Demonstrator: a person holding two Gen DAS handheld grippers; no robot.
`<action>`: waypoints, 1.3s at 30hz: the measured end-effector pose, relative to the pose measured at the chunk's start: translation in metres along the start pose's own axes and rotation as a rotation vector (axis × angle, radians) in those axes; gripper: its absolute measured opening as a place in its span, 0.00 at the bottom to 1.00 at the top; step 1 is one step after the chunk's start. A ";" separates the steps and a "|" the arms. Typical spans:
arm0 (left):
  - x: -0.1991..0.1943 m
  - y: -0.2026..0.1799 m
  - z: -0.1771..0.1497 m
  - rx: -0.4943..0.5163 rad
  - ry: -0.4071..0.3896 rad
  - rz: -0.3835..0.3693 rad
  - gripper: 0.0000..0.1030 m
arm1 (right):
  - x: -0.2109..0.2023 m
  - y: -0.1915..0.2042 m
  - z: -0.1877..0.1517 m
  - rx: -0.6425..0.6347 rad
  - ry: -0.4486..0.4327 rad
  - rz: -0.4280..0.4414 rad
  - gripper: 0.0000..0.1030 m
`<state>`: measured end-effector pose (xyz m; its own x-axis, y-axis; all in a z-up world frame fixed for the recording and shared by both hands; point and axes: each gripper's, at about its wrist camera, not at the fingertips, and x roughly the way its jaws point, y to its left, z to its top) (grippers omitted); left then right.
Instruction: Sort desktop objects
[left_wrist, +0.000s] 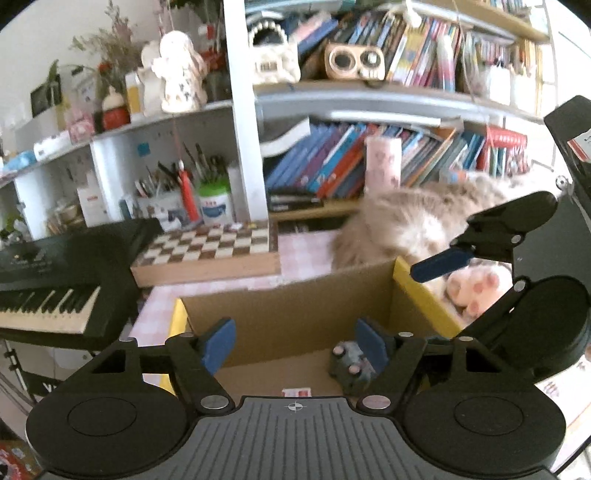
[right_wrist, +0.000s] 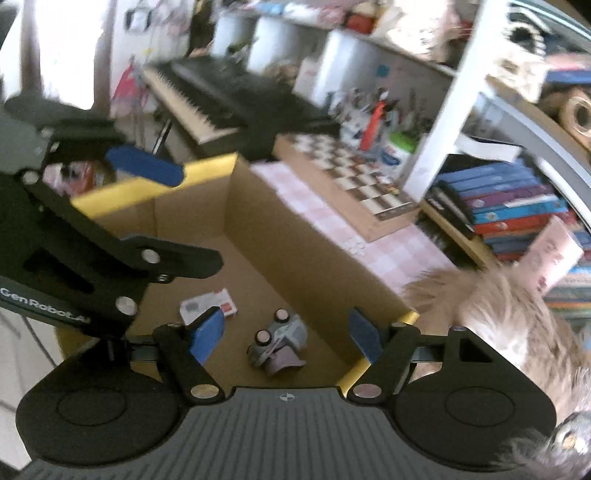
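An open cardboard box (left_wrist: 280, 314) with a yellow rim stands on the pink checked cloth. On its floor lie a small grey plush toy (right_wrist: 277, 341) with pink paws and a white-and-red card (right_wrist: 208, 304). My left gripper (left_wrist: 295, 345) hangs open above the box with nothing between its blue pads; the grey toy (left_wrist: 351, 365) shows just past the right pad. My right gripper (right_wrist: 285, 338) is also open over the box, empty, with the toy lying below it. A big fluffy beige plush (left_wrist: 417, 225) with pink paws sits beside the box on the right.
A chessboard (left_wrist: 207, 245) lies behind the box, and a black keyboard (left_wrist: 48, 295) stands to the left. Shelves hold books (left_wrist: 332, 166), pen cups (left_wrist: 214, 203) and ornaments. Pink checked cloth (right_wrist: 388, 251) shows between the box and the chessboard.
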<state>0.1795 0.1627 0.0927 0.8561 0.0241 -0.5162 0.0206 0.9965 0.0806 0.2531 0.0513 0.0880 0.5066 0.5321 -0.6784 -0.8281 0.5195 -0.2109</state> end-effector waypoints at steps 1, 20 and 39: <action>-0.005 -0.001 0.002 -0.008 -0.011 0.001 0.75 | -0.006 -0.002 -0.001 0.025 -0.014 -0.008 0.71; -0.104 -0.016 -0.015 -0.143 -0.148 0.060 0.89 | -0.139 0.007 -0.049 0.355 -0.266 -0.215 0.75; -0.162 -0.026 -0.055 -0.192 -0.199 0.196 0.89 | -0.200 0.053 -0.104 0.549 -0.363 -0.390 0.79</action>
<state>0.0117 0.1372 0.1276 0.9186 0.2191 -0.3290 -0.2354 0.9718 -0.0101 0.0832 -0.0977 0.1393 0.8634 0.3792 -0.3328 -0.3832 0.9219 0.0563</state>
